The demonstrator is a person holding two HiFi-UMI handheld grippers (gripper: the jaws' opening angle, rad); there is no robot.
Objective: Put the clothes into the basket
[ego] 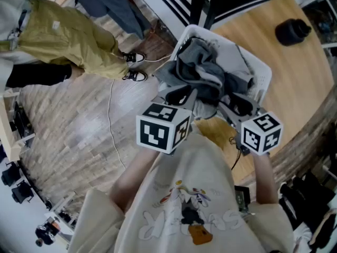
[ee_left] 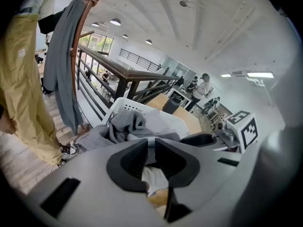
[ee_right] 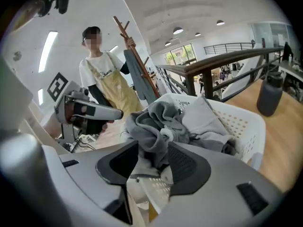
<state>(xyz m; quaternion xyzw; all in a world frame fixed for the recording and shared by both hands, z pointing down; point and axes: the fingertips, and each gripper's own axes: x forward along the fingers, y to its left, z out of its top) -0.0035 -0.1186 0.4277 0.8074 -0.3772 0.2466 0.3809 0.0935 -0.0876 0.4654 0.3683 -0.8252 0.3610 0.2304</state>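
A white perforated basket [ego: 261, 76] stands on the wooden table, heaped with grey clothes [ego: 202, 70]. Both grippers reach over its near rim. My left gripper [ee_left: 150, 150] has its jaws almost together, and a strip of pale cloth [ee_left: 154, 178] runs through the narrow gap and hangs below; the basket [ee_left: 124, 106] and grey heap [ee_left: 128, 124] lie just beyond. My right gripper [ee_right: 154, 157] stands with its jaws apart. A fold of grey garment [ee_right: 154, 126] lies loose between them at the basket [ee_right: 241, 122]. In the head view the left gripper [ego: 181, 96] and right gripper [ego: 238, 107] flank the pile.
A person in yellow overalls [ego: 63, 36] stands on the floor to the left, holding a wooden coat stand [ee_right: 127, 39] with a grey garment [ee_right: 137, 77] on it. A black bottle [ego: 292, 30] sits on the table [ego: 295, 88] beyond the basket. A railing [ee_left: 118, 74] runs behind.
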